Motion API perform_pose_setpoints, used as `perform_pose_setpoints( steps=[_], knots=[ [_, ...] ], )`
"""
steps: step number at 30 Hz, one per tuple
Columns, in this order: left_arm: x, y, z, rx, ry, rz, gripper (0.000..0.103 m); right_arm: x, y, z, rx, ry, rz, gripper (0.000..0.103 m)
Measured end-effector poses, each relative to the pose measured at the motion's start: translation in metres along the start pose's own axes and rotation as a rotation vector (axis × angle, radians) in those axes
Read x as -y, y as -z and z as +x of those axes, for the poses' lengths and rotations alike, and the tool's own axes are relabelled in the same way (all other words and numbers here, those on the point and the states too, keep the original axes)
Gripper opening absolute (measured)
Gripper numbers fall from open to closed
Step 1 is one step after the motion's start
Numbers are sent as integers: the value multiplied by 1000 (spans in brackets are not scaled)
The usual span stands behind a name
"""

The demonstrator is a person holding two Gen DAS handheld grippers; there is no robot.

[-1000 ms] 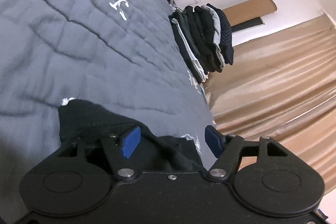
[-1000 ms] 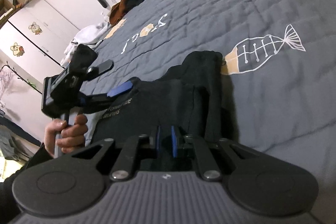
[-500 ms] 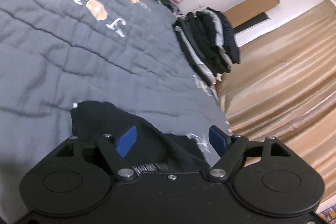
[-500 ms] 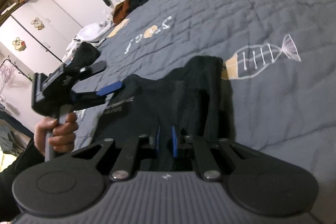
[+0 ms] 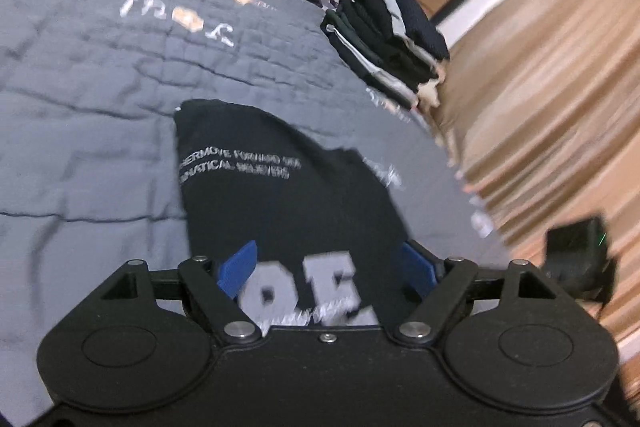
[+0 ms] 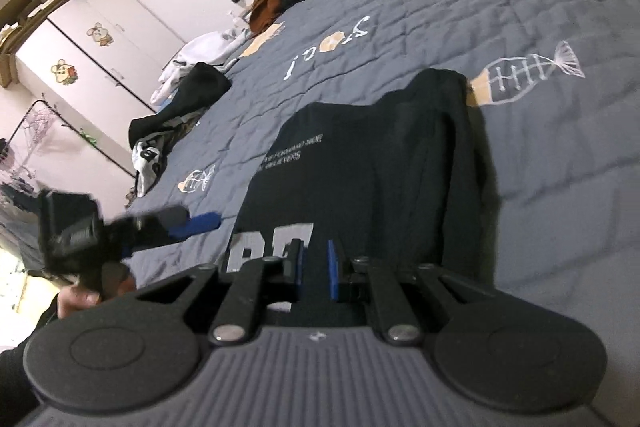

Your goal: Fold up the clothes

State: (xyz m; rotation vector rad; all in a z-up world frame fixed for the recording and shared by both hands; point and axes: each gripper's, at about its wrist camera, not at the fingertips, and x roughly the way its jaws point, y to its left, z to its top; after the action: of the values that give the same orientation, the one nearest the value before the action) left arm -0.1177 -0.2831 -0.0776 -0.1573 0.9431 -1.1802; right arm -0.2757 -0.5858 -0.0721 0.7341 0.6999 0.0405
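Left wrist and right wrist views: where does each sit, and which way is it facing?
Left wrist: on the left hand-held gripper, open over the black shirt, facing the folded pile and curtain.
Right wrist: on the right hand-held gripper, nearly closed on that shirt, facing the wardrobe; the person's hand shows.
Shared: shirt, grey quilt.

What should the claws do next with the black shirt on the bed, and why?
Probably the left claw should close on the near edge of the black T-shirt. Its jaws are wide open above the cloth with nothing gripped, while the right claw looks nearly shut over the same near edge. The shirt lies partly folded on the grey quilt, so both claws likely need a hold for another fold.
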Motion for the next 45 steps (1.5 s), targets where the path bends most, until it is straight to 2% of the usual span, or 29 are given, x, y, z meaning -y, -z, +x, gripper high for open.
perform_pose_setpoints(
  steps=[6,10,13,19,21,25,31,33,36,38,45],
  knots=[
    [53,47,-29,7,-116,341,78,-11,35,-26,69,33,28,13],
    [83,88,-34,-9,-181,600,78,-16,56,-43,113,40,39,13],
    [97,113,-28,-37,-201,758,78,-19,69,-52,135,42,45,13],
    [108,145,-20,-64,-261,987,77,-20,89,-64,168,102,61,14],
    [111,155,-18,-71,-282,1056,74,-19,94,-69,187,125,70,14],
    [108,165,-15,-97,-316,1129,66,-16,100,-82,229,189,83,22],
    [102,172,-8,-132,-350,1187,48,-17,109,-73,199,221,57,33],
    [101,172,-6,-138,-359,1201,20,-19,112,-69,196,235,48,33],
    [100,173,-4,-144,-372,1231,12,-16,115,-71,230,237,75,24],
    [98,172,-8,-155,-375,1241,7,-14,115,-74,241,218,105,3],
    [90,159,-24,-197,-382,1208,5,-15,118,-87,285,138,186,0]
  ],
)
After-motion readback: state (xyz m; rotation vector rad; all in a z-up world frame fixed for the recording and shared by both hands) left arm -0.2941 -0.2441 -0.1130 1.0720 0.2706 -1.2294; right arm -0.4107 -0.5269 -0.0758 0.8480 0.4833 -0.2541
